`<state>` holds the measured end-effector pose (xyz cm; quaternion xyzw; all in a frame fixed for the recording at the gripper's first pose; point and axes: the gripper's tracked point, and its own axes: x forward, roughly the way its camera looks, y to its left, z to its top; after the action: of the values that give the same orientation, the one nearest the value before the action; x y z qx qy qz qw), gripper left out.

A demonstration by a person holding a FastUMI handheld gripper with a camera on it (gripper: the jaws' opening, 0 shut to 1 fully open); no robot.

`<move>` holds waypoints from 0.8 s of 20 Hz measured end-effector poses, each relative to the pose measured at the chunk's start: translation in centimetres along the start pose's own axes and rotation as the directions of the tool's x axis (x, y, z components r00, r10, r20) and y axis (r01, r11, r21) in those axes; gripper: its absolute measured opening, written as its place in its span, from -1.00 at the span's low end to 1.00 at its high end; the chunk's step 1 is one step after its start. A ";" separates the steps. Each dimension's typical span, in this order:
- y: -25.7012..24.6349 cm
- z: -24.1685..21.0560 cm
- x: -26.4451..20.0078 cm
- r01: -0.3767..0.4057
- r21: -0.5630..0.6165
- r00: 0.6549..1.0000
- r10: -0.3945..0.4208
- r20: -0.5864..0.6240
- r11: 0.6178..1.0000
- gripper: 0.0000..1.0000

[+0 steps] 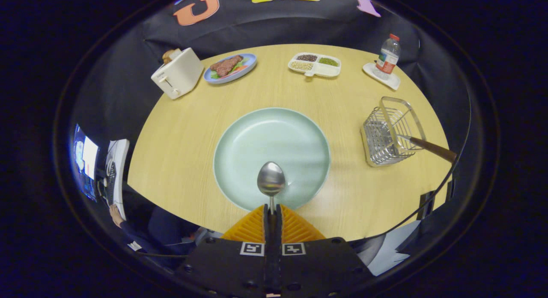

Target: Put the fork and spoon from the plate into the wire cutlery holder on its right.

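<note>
My gripper (272,209) is shut on the handle of a metal spoon (271,180), whose bowl sticks out just ahead of the fingertips, above the near part of the pale green plate (252,135). To the right of the plate stands the wire cutlery holder (387,133). A brown-handled utensil (430,147) leans out of it toward the table's right edge; its head is hidden inside the wires.
At the back of the round wooden table (180,135) are a white toaster (177,73), a blue plate of food (230,67), a divided white tray (314,64) and a water bottle (388,56) on a coaster. A person's hand (114,214) shows beyond the table's left edge.
</note>
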<state>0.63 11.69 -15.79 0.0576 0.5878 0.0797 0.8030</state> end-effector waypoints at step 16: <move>-15.2 5.4 -11.0 0.171 0.081 0.982 -0.177 0.069 0.982 -0.99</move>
<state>3.46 -5.32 -6.71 0.0389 0.5623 -0.0152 0.8259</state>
